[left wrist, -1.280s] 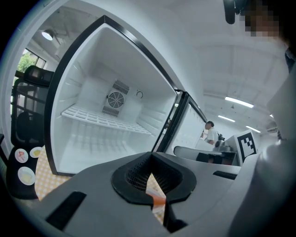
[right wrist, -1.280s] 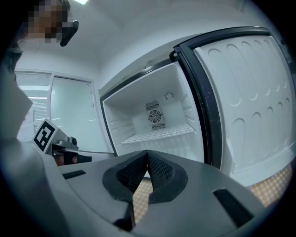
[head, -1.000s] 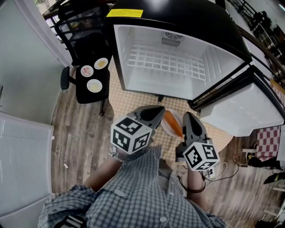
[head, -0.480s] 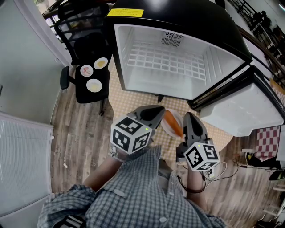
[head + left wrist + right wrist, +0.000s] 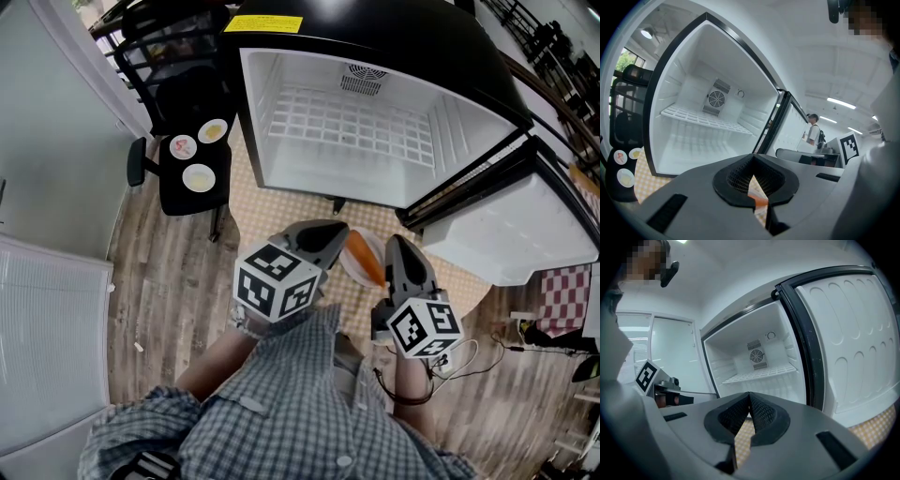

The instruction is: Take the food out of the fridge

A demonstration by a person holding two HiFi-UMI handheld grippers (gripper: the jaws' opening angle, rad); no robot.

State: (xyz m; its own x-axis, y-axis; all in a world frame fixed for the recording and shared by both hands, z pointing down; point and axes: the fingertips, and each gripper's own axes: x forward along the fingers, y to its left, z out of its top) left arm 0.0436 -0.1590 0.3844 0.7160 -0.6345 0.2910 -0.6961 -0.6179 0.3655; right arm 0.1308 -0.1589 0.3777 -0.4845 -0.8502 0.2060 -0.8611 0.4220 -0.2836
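Orange carrot (image 5: 364, 258) lies on a plate (image 5: 348, 273) before the empty fridge (image 5: 281, 112), between my left gripper (image 5: 340, 230) and right gripper (image 5: 398, 244). Both sets of jaws are pressed together, empty; a careless sideways swing could knock the carrot off.

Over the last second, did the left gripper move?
No. The left gripper sits where it was, just below the fridge's front edge.

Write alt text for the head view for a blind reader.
An open, empty fridge faces a person whose left tool and right tool, both shut, flank a carrot on a white plate on a checked mat. A black chair at left holds three small dishes.
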